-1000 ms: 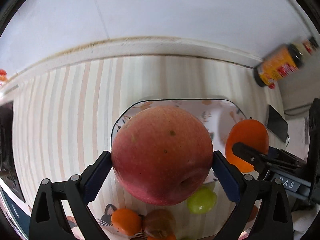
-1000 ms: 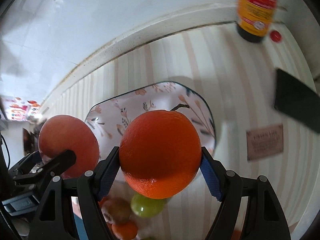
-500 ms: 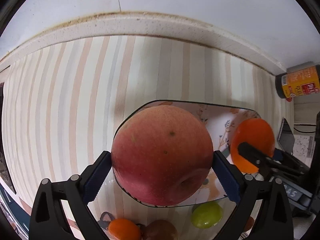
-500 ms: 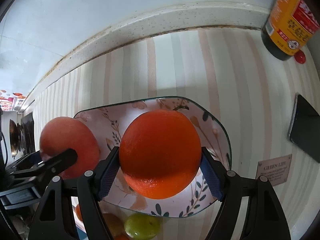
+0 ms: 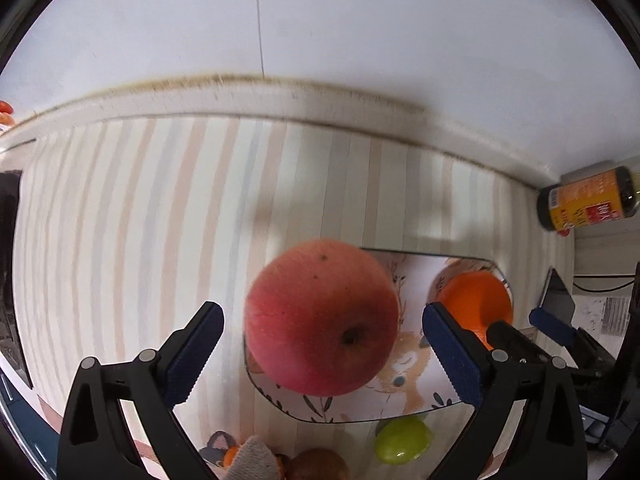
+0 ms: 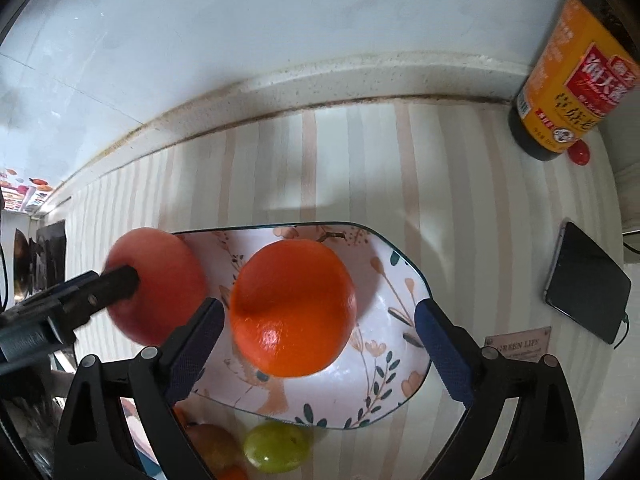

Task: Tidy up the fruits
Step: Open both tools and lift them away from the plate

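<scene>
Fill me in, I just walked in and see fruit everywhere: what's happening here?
A person is sorting fruit onto a floral plate with two handheld claws. The left claw stands open around a red apple at the plate's left edge; the right claw stands open around an orange on the plate. A green fruit waits on the striped tablecloth.

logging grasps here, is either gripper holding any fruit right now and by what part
Nothing is held. The left gripper stands open around the apple; the right gripper stands open around the orange, pads clear of both.
</scene>
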Motion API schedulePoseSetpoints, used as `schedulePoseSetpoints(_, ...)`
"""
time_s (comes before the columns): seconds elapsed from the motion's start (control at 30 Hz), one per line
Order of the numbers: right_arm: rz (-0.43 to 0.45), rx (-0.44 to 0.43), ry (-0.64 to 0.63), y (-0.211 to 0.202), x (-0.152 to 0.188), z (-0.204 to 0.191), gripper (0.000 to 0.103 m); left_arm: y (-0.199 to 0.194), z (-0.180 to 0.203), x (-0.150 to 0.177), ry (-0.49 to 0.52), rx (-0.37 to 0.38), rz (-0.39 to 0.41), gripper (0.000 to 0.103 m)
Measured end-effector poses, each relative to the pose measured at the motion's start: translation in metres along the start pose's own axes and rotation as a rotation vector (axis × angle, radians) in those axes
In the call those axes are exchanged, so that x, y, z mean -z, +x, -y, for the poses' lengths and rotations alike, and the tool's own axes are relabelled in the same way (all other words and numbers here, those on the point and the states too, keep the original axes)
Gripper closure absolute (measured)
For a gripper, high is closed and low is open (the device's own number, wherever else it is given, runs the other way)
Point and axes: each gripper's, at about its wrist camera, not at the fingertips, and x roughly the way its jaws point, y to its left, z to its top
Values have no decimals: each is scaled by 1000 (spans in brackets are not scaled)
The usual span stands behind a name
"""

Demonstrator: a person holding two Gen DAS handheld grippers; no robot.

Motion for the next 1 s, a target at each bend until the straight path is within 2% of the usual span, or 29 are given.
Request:
schedulePoseSetpoints(0.23,76,76,-24,-35,27,-10,5,-37,-10,17,-9,-26,60,1)
schedulePoseSetpoints(0.5,167,103,-81,-76,78,-24,5,-67,-24,77,1,-89,144,1)
schedulePoseSetpoints(0.67,223,138,-95,-98,114,-38,5,-87,-26,104,37,-121,202,1)
schedulePoseSetpoints(1.0,320,157,-56,-146,179,-64,5,-141,-24,155,150,-108,297,1)
